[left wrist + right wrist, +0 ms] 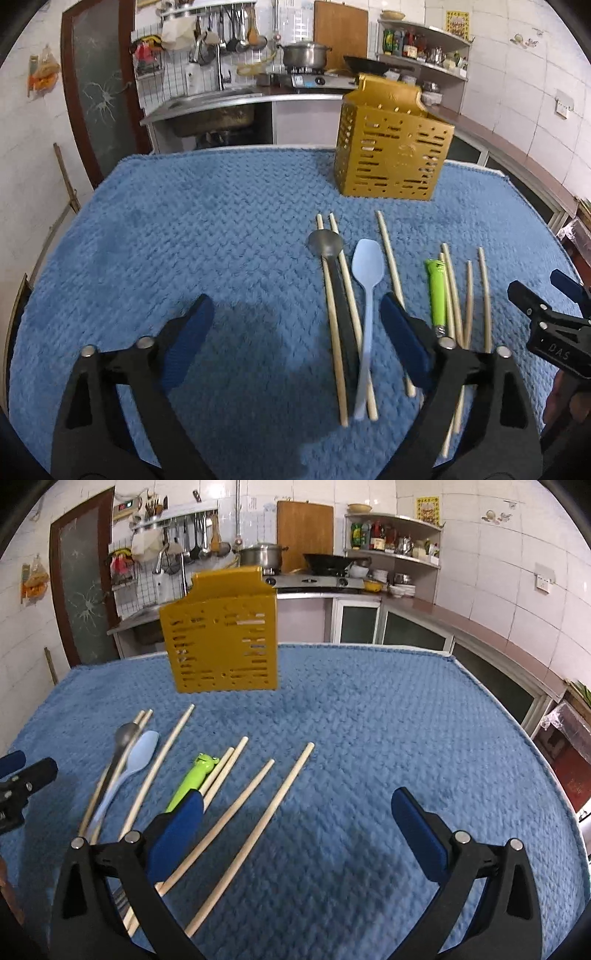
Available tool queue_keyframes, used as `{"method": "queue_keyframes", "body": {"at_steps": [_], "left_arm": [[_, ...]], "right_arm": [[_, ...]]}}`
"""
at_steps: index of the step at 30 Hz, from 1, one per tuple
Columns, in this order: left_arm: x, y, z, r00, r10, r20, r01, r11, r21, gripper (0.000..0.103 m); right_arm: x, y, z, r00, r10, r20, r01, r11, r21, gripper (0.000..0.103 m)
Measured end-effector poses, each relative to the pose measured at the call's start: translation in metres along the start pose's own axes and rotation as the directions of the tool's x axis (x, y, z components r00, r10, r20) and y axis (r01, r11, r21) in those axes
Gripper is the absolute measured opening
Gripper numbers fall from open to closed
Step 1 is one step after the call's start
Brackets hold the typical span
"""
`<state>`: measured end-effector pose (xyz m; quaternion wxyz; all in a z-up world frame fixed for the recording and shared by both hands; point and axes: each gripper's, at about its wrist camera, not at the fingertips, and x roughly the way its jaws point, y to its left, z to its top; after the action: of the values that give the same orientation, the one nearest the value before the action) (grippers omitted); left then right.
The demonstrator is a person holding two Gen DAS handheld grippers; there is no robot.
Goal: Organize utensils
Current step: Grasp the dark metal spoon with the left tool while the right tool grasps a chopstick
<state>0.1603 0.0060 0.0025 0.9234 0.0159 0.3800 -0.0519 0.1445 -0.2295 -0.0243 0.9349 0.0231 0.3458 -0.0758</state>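
Note:
A yellow slotted utensil holder (pixel 391 155) (pixel 221 638) stands upright at the back of the blue towel (pixel 184 229). In front of it lie a metal spoon (pixel 325 242), a light blue plastic spoon (pixel 365 266), a green frog-handled utensil (pixel 436 291) (pixel 192 779) and several wooden chopsticks (pixel 388 251) (pixel 288 786). My left gripper (pixel 299 314) hovers open over the two spoons and the left chopsticks, pads clear of them. My right gripper (pixel 299 812) is open above the right chopsticks, holding nothing. Each gripper shows at the edge of the other's view.
The towel-covered table ends at its far edge (pixel 369 648) just behind the holder. Beyond are a sink counter (pixel 207 103), a stove with pots (pixel 317 579) and a long side counter (pixel 498 635) on the right. Bare towel spreads left of the left gripper and right of the right one.

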Motion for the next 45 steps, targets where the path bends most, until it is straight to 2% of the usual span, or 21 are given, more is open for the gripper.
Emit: {"method": "queue_keyframes", "body": {"at_steps": [4, 6, 8, 10, 14, 18, 23, 27, 34, 36, 40, 42, 45], "left_arm": [[0.03, 0.004, 0.01, 0.996, -0.024, -0.086, 0.023, 1.0, -0.013, 0.078], [0.039, 0.006, 0.013, 0.994, -0.023, -0.107, 0.022, 1.0, -0.014, 0.076], [0.052, 0.006, 0.017, 0.99, -0.033, -0.137, 0.031, 0.999, -0.015, 0.067], [0.063, 0.005, 0.019, 0.984, -0.06, -0.171, 0.057, 0.998, -0.025, 0.061], [0.079, 0.0, 0.02, 0.971, -0.082, -0.225, 0.081, 0.997, -0.012, 0.061], [0.086, -0.005, 0.022, 0.968, -0.082, -0.238, 0.08, 0.997, -0.02, 0.061], [0.091, -0.011, 0.033, 0.972, -0.032, -0.232, 0.038, 0.999, 0.022, 0.064], [0.099, -0.012, 0.042, 0.97, 0.0, -0.244, 0.011, 0.999, 0.044, 0.065], [0.117, -0.01, 0.054, 0.96, -0.018, -0.28, 0.026, 0.999, 0.023, 0.065], [0.122, -0.01, 0.058, 0.953, -0.06, -0.296, 0.063, 0.998, -0.001, 0.058], [0.127, -0.011, 0.065, 0.937, -0.125, -0.327, 0.12, 0.992, -0.034, 0.033], [0.13, -0.012, 0.067, 0.931, -0.141, -0.337, 0.134, 0.99, -0.044, 0.026], [0.133, -0.013, 0.071, 0.924, -0.143, -0.353, 0.137, 0.99, -0.043, 0.026]], "right_arm": [[0.022, 0.005, 0.004, 0.999, -0.042, -0.034, 0.041, 0.999, -0.03, 0.097], [0.031, 0.005, 0.006, 0.998, -0.046, -0.048, 0.045, 0.998, -0.035, 0.086], [0.039, 0.004, 0.007, 0.996, -0.054, -0.077, 0.051, 0.998, -0.042, 0.079], [0.046, 0.003, 0.009, 0.993, -0.054, -0.102, 0.05, 0.998, -0.039, 0.076], [0.058, 0.0, 0.013, 0.987, -0.077, -0.139, 0.072, 0.997, -0.038, 0.075], [0.069, -0.002, 0.017, 0.981, -0.067, -0.184, 0.067, 0.998, -0.009, 0.06], [0.08, -0.003, 0.023, 0.967, -0.066, -0.246, 0.071, 0.997, 0.012, 0.051], [0.084, 0.001, 0.03, 0.954, -0.038, -0.298, 0.043, 0.999, 0.008, 0.032], [0.087, 0.003, 0.036, 0.936, 0.009, -0.352, 0.007, 0.999, 0.045, 0.023], [0.088, 0.002, 0.039, 0.931, 0.02, -0.364, 0.001, 0.998, 0.058, 0.021], [0.091, 0.001, 0.043, 0.925, 0.034, -0.377, -0.009, 0.998, 0.069, 0.014], [0.095, 0.0, 0.045, 0.924, 0.035, -0.381, -0.012, 0.998, 0.065, 0.012], [0.097, 0.001, 0.047, 0.92, 0.051, -0.389, -0.033, 0.998, 0.053, 0.009]]}}
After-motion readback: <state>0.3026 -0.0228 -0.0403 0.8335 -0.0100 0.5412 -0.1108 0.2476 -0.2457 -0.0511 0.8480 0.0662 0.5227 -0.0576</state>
